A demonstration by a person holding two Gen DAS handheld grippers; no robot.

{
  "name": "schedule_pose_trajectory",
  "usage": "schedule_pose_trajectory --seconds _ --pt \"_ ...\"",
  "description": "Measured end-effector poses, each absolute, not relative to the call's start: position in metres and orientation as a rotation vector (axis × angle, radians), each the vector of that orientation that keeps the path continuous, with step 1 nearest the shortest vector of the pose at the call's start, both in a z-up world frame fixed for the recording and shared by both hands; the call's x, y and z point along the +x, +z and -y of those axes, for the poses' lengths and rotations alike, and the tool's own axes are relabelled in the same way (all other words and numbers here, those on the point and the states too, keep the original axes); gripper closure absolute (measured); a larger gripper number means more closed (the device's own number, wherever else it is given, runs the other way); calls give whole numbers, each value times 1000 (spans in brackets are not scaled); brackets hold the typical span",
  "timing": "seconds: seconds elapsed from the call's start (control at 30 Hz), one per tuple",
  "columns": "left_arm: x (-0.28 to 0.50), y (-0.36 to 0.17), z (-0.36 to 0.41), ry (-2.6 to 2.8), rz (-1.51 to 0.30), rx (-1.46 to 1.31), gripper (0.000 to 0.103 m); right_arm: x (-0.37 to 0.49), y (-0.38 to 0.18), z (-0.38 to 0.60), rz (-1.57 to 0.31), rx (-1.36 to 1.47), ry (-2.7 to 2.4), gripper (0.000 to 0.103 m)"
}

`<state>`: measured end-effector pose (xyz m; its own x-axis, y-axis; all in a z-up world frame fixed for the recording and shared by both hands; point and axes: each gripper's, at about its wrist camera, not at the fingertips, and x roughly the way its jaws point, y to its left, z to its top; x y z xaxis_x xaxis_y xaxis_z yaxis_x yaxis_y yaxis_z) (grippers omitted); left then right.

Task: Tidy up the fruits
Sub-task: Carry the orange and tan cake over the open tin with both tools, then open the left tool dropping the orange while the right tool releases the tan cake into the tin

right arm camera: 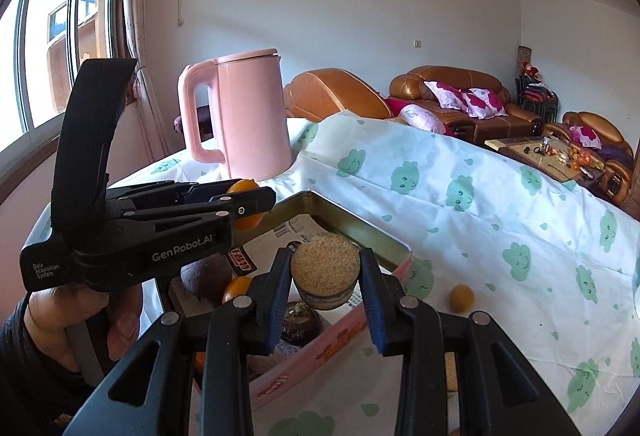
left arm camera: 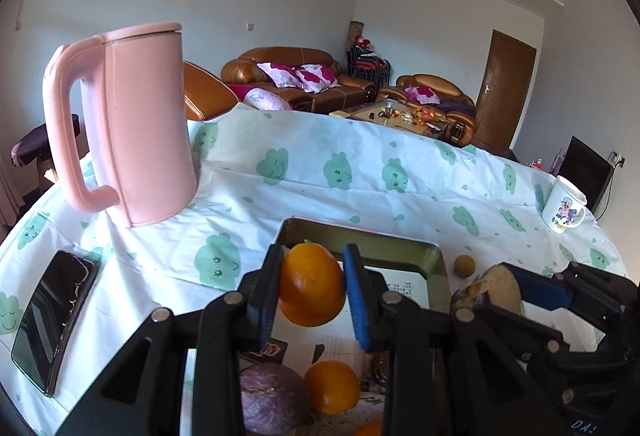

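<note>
Two grippers we hold over the rectangular metal tin [right arm camera: 362, 232]: our left gripper [left arm camera: 310, 290] is clamped on a round orange tangerine [left arm camera: 312, 284], our right gripper [right arm camera: 326, 276] on a halved fruit with pale cut face [right arm camera: 325, 264]. More fruits lie in the tin; a pink plastic kettle [left arm camera: 140, 124] stands behind.

1. Pink kettle [left arm camera: 132, 124] stands upright on the tablecloth [left arm camera: 360, 188], behind and left of the tin box [left arm camera: 400, 248]; it blocks the far-left approach.
2. Phone [left arm camera: 52, 320] lies flat near the table's left edge.
3. Cloth between box and far table edge is bare; passage there is open.
4. Small round brown fruit [right arm camera: 461, 298] sits just right of the box.
5. Mug [left arm camera: 564, 208] stands at the far right, well apart from the box.
6. The box interior already holds several fruits, and both grippers crowd side by side above it.
</note>
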<state>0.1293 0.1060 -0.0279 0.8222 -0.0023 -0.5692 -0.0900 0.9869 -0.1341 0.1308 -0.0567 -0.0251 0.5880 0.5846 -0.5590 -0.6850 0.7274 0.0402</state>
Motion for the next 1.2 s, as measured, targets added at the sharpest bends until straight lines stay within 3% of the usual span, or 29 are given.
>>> schedule_pose_trajectory --seconds 0.53,0.6,0.63,0.67,0.73,1.2 --pt "142 -50 -107 60 -679 -136 70 139 -63 22 -680 -232 746 67" --pt "139 -50 -106 71 -673 -132 68 138 -63 21 -689 -231 749 61" --pt "138 -49 -106 80 -668 -126 59 136 -63 22 -690 -229 751 58" --pt "135 -47 -105 87 -659 -125 42 135 -62 24 -689 -225 749 52" --pt "127 -42 -105 107 -627 -131 22 129 -59 33 -679 -213 746 47" --pt "104 -29 -41 -20 -587 -117 20 123 -60 178 -730 -170 468 46"
